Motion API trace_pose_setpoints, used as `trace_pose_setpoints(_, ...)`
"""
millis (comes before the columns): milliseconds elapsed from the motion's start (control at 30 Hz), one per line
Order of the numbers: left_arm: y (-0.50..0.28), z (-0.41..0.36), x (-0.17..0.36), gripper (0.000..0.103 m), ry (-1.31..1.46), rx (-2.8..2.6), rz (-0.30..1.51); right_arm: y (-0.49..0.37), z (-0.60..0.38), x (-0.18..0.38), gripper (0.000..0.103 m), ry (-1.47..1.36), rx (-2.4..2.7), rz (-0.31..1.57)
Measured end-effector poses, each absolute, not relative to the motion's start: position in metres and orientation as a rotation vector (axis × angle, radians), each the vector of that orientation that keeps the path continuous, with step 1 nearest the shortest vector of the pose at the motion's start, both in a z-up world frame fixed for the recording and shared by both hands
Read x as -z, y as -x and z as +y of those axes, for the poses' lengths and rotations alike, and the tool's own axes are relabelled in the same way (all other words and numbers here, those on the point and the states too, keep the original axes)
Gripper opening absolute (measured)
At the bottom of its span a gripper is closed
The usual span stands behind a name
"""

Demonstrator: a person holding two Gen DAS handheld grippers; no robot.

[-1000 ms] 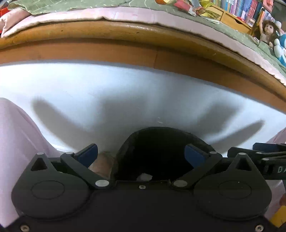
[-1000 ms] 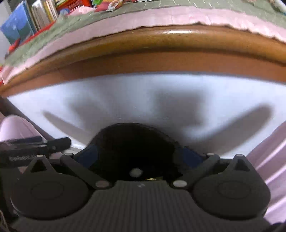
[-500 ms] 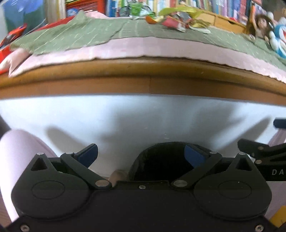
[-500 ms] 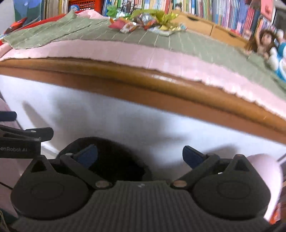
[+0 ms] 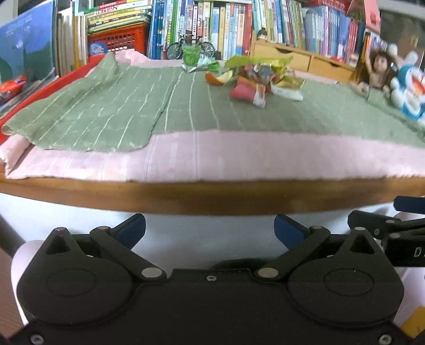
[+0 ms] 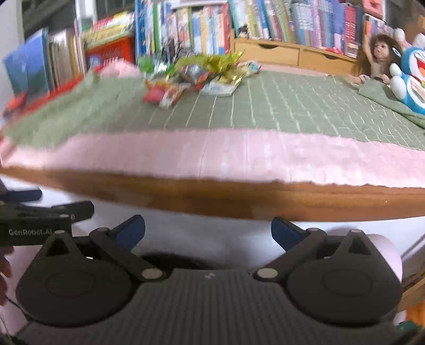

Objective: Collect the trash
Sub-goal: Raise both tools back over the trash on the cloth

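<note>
A heap of crumpled snack wrappers (image 5: 259, 77) lies on the green striped cloth (image 5: 186, 106) toward the far side of the bed; the right wrist view shows the same wrapper heap (image 6: 196, 77), blurred. A green wrapper (image 5: 192, 57) sits apart at the back. My left gripper (image 5: 209, 231) is open and holds nothing, low in front of the wooden bed edge (image 5: 212, 195). My right gripper (image 6: 208, 231) is also open and bare, at the same height. Each gripper shows at the other's side: the right gripper's body (image 5: 385, 225) and the left gripper's body (image 6: 45, 215).
A pink sheet (image 5: 239, 156) borders the cloth. Bookshelves (image 5: 239, 24) and a red crate (image 5: 119, 39) stand behind, with a model bicycle (image 5: 190, 47). A doll (image 6: 377, 61) and a blue plush toy (image 6: 414, 77) lie at the right. A wooden drawer box (image 6: 292, 55) sits behind.
Both grippers have risen from below the bed frame, so the bed top and wrappers have come into view. The dark round bin under them has almost dropped out of sight.
</note>
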State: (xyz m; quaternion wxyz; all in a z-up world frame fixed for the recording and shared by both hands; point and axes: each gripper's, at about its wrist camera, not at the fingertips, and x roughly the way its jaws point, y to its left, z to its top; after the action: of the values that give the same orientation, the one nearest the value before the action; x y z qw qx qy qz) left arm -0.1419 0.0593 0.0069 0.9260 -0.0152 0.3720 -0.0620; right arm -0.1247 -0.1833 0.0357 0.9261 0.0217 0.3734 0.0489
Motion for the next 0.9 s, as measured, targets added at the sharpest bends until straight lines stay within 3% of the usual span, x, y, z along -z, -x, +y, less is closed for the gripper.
trace_pose_setpoints(233,0.120,0.073,-0.041,0.103,0.036,0.149,0.685,0.122,-0.191,-0.063,0.103,0.008,-0.190,0.568)
trace_pose_setpoints(400,0.085,0.083,-0.060,0.103,0.050,0.171,0.649,0.086,-0.181,-0.071,0.103,0.002,-0.200,0.647)
trace_pose_setpoints(800,0.020,0.087,-0.089,0.102,-0.042,0.127,0.514,0.029,-0.152,-0.077,0.103,-0.024,-0.301,0.567)
trace_pose_setpoints(900,0.010,0.081,-0.083,0.102,-0.060,0.143,0.523,0.007,-0.154,-0.073,0.095,-0.091,-0.308,0.575)
